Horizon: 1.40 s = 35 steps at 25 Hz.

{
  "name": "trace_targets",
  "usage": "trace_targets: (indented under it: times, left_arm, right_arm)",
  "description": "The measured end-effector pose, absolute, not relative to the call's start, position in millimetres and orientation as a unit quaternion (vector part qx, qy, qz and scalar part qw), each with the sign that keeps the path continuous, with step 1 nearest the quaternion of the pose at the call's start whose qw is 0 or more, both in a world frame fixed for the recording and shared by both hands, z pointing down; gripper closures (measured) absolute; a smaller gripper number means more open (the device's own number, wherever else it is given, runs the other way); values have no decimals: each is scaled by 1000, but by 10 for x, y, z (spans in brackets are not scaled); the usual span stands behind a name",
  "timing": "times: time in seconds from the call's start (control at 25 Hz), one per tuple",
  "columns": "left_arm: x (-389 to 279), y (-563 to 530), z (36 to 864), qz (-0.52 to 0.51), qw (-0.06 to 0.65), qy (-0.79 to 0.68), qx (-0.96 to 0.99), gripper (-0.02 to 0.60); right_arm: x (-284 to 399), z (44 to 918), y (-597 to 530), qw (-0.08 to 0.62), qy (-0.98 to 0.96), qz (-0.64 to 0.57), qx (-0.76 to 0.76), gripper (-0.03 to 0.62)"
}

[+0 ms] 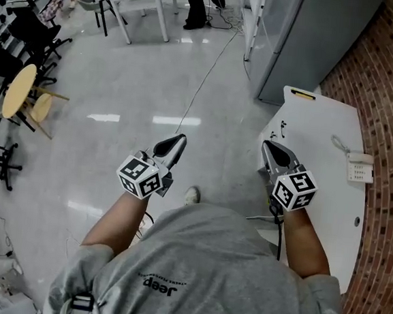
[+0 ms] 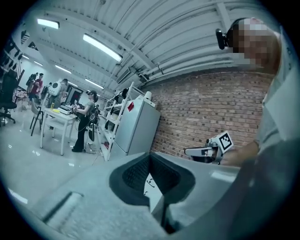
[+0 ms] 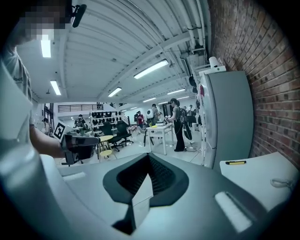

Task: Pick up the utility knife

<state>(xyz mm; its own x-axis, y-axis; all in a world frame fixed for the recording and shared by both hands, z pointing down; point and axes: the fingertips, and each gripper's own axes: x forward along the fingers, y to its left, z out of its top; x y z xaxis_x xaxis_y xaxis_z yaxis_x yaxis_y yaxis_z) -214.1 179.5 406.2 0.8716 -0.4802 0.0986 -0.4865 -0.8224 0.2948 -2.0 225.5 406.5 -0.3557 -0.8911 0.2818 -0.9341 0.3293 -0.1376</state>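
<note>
Knife point(image 1: 302, 94) lies at the surface's point(image 1: 335, 131) far edge, upper right of the head view. It is likely light, stiff and slick, so grip across mid-body. Left tool point(image 1: 177, 142) and right tool point(image 1: 271, 149) are both clenched, empty.

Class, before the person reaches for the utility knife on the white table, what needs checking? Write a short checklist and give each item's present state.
1. Utility knife in plain sight at the far end of the white table: ok.
2. Right gripper open enough to take it: not ok; jaws shut, nothing between them.
3. Left gripper empty: ok; shut on nothing, over the floor.
4. Table surface up to the knife unobstructed: ok; the corded white box lies towards the brick-wall side.
5. Blade retracted: cannot tell.
</note>
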Motion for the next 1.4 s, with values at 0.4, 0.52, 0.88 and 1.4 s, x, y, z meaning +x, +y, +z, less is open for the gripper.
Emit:
trace_targets:
  times: [0.4, 0.52, 0.88, 1.4]
  left_arm:
    - [-2244, 373, 3947, 8, 151, -216, 965, 583]
    - [-2256, 122, 3973, 8, 158, -213, 964, 583]
    - [-2143, -500, 4150, 13, 174, -231, 957, 583]
    - [-902, -1760, 4147, 11, 165, -314, 935, 583]
  right_arm:
    - [-193, 3957, 868, 72, -794, 139, 587, 585]
    - [-202, 3948, 617, 74, -794, 142, 587, 585]
    - [71, 4065, -155, 74, -799, 151, 577, 585]
    - [1315, 4067, -1788, 57, -845, 151, 510, 585]
